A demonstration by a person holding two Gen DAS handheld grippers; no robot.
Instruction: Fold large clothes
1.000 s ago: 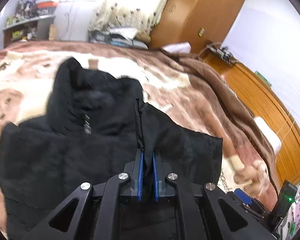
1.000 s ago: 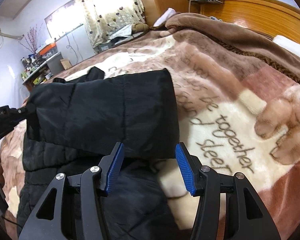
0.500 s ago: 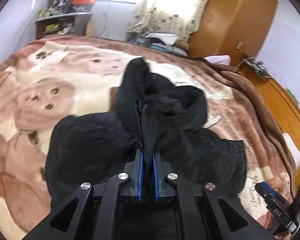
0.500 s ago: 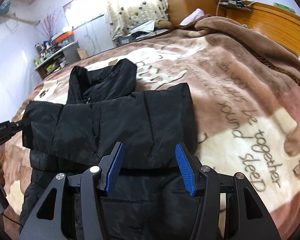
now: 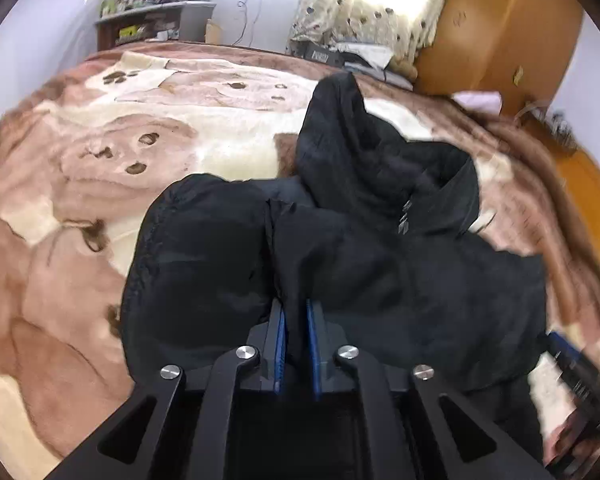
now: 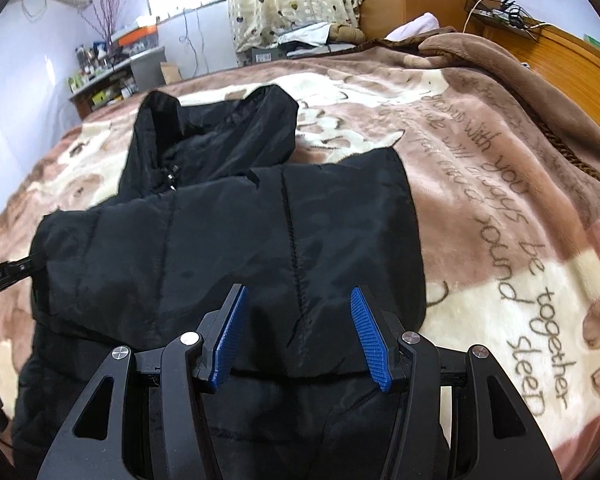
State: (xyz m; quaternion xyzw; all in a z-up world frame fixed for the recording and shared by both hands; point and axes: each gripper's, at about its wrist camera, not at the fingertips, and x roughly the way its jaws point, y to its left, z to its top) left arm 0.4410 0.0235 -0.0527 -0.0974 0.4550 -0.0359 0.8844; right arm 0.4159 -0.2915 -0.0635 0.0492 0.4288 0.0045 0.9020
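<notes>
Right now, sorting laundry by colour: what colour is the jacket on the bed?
Black; the jacket shows best in the right wrist view.

One black quilted hooded jacket (image 6: 228,240) ahead of two hand-held grippers; one brown-and-cream plush blanket (image 6: 500,184) beneath.

Open blanket (image 6: 500,184) right of black jacket (image 6: 228,240), flat, free to pass as far as wooden headboard (image 6: 572,64). Bare blanket also left of jacket and beyond hood (image 5: 340,136). Jacket bulk right under right gripper (image 6: 296,332), jaws apart, nothing betw. Left gripper (image 5: 296,340) at jacket's left edge, fabric betw narrow jaws. Shelf (image 5: 156,20), wardrobe (image 5: 496,28) block far side.
</notes>
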